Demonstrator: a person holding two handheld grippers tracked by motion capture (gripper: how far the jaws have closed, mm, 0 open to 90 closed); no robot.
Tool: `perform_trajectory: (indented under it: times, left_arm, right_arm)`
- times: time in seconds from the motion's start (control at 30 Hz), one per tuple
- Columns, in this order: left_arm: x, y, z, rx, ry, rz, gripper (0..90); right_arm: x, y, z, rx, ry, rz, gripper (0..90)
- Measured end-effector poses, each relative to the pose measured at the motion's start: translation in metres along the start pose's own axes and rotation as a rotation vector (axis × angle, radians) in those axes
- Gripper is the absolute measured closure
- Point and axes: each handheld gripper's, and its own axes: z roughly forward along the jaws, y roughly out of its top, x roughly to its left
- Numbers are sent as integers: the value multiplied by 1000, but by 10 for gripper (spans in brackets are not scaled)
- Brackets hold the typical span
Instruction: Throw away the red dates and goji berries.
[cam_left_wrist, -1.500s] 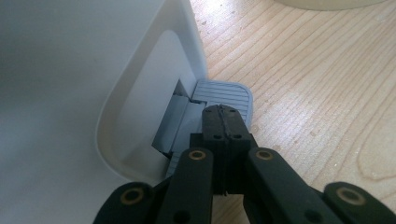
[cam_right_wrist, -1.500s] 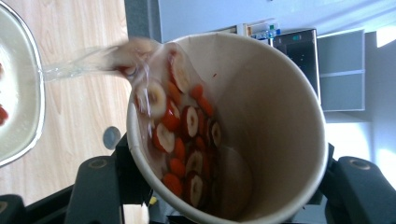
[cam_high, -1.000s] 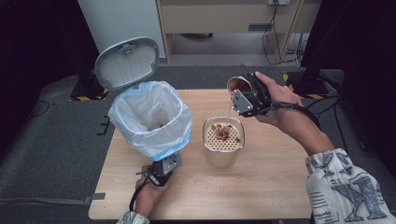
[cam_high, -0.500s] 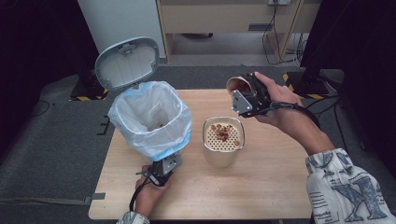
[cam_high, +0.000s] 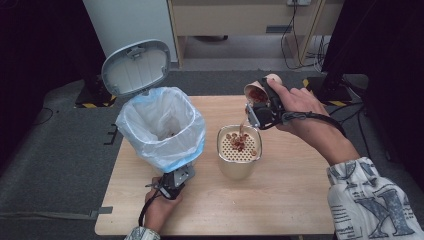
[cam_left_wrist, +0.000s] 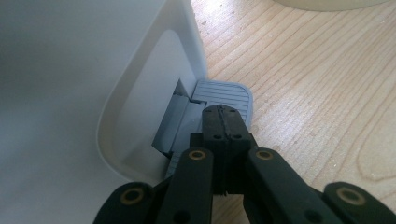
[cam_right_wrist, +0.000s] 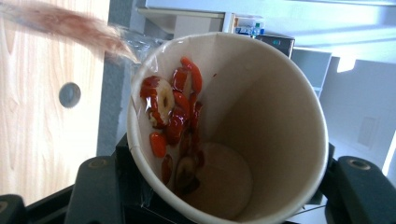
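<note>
Down at the near edge of the table (cam_high: 280, 210), the left gripper (cam_high: 172, 186) sits with its jaws pressed fully together, tips resting on the grey pedal (cam_left_wrist: 224, 95) at the foot of the white bin (cam_high: 162, 127) — nothing caught between them. The bin's lid (cam_high: 136, 66) stands up and open, the bag-lined mouth showing. Just beside the bin stands the cream strainer pot (cam_high: 239, 157), red bits lying on its perforated top. Above and behind it, the right gripper (cam_high: 259, 107) is clamped around a paper cup (cam_right_wrist: 261, 135) — tipped hard over, brownish liquid streaming from its rim toward the pot, while red fruit slices (cam_right_wrist: 173, 116) cling to the cup's inner wall.
</note>
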Motion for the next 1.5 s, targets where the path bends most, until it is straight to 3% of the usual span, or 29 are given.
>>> perform_trajectory:
  times: [0.3, 1.2, 1.37, 1.5]
  left_arm:
    - [0, 0, 0, 0, 0, -1, 894]
    - [0, 0, 0, -1, 0, -1, 894]
    - [0, 0, 0, -1, 0, -1, 894]
    - [0, 0, 0, -1, 0, 0, 894]
  right_arm:
    - [4, 2, 1, 15, -6, -49, 372]
    - [-2, 1, -3, 7, -13, -34, 373]
    - [-5, 2, -5, 8, -23, -51, 377]
    - [-8, 5, -6, 23, -58, -116, 384]
